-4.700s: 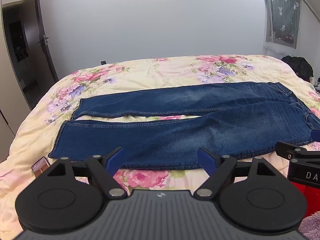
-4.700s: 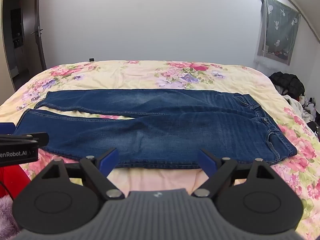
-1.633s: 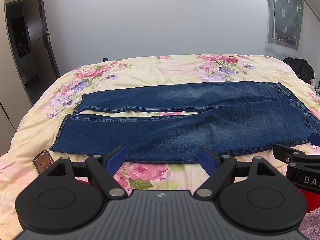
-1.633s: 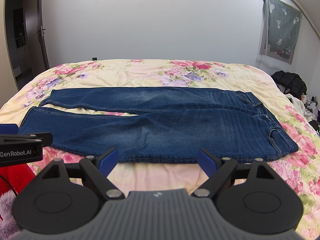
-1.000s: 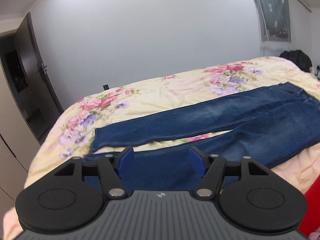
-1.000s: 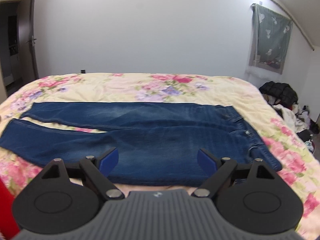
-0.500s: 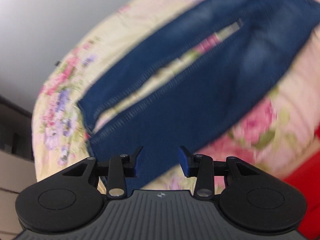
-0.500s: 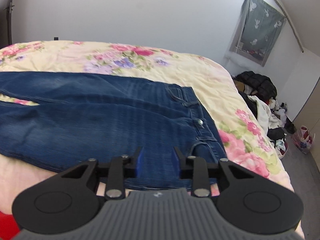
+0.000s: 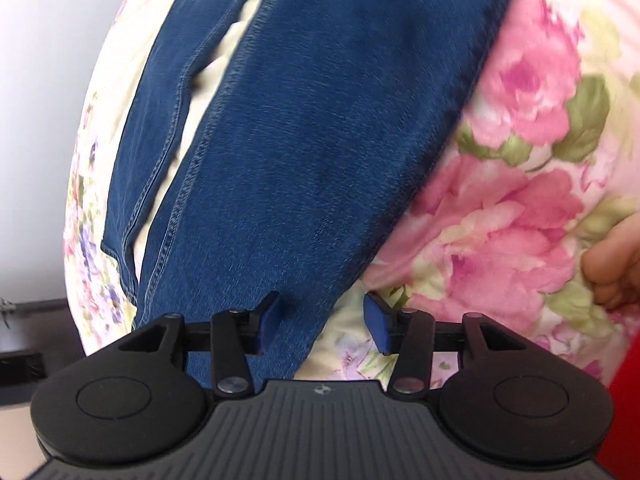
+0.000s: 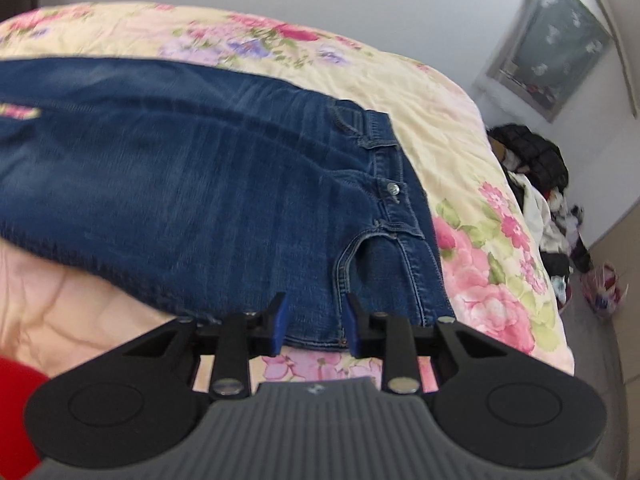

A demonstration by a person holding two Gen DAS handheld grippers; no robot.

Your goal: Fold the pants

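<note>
The left hand-held gripper is spread wide over the near leg's hem edge of one pair of pants; the right hand-held gripper gapes, unclenched, at the waistband corner. The pants lie flat on the floral bed, two legs apart. No writing is readable.

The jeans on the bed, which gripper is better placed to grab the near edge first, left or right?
Probably the left. The left gripper is open with the near leg's edge of the jeans between its fingers. The right gripper is open too, but the waist-end edge only sits at its fingertips.
</note>
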